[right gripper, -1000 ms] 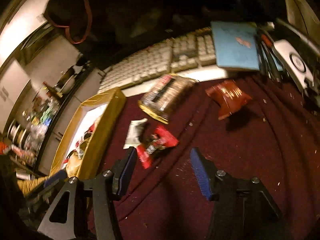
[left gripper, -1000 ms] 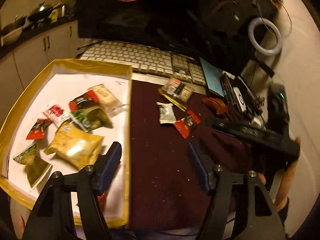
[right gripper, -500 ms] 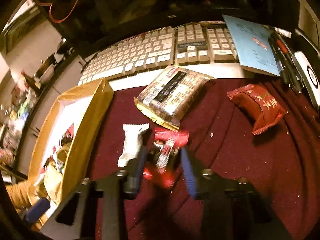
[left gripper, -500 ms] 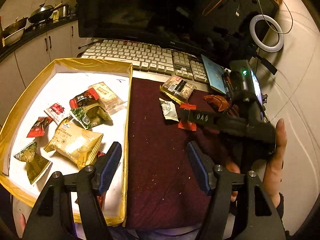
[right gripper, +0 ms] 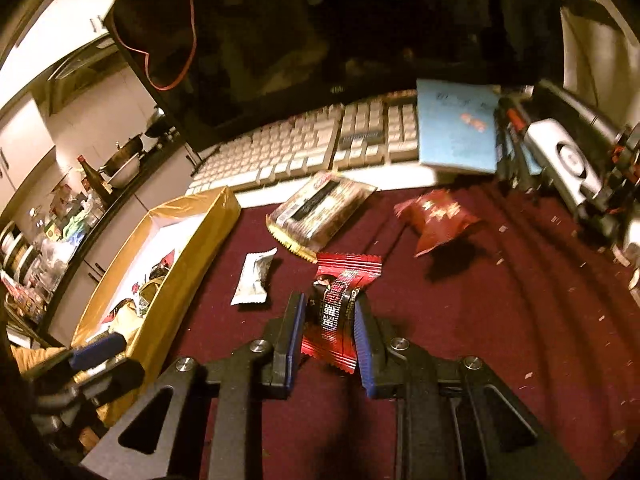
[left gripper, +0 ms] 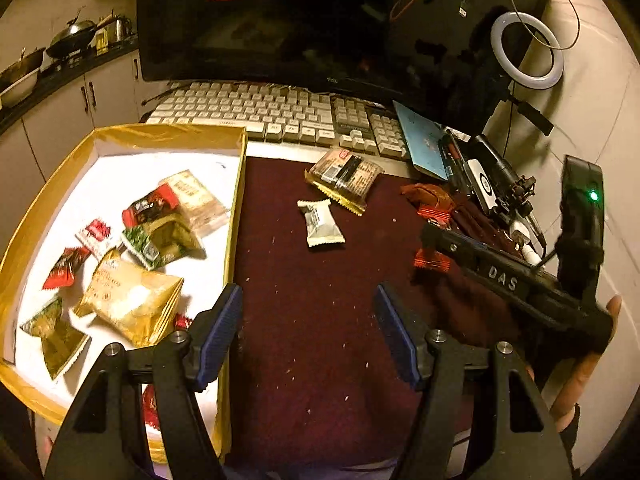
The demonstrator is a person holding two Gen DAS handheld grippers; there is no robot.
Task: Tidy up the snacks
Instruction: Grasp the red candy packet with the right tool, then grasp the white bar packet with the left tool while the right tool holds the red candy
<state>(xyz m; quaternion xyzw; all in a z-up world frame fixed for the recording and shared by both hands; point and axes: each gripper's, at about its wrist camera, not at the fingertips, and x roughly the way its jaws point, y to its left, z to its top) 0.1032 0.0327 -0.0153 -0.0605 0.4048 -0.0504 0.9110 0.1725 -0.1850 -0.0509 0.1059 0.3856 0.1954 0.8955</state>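
Note:
My right gripper [right gripper: 328, 316] is shut on a small red snack packet [right gripper: 340, 300] and holds it above the maroon cloth [right gripper: 500, 340]; the packet also shows in the left wrist view [left gripper: 432, 258]. My left gripper [left gripper: 306, 324] is open and empty over the cloth [left gripper: 312, 300], beside the gold-rimmed tray [left gripper: 236, 208] that holds several snack packets. On the cloth lie a white packet [right gripper: 254, 278], a large clear-wrapped snack pack [right gripper: 320, 212] and a dark red packet [right gripper: 438, 216].
A keyboard [left gripper: 276, 114] and a monitor [left gripper: 320, 20] stand behind the cloth. A blue booklet [right gripper: 456, 128], pens and small devices [right gripper: 568, 160] crowd the right side. A ring light [left gripper: 526, 52] stands at the back right. The tray also shows at left [right gripper: 188, 264].
My right gripper closed on the red packet and lifted it off the cloth, moving right and back. My left gripper stayed open in place.

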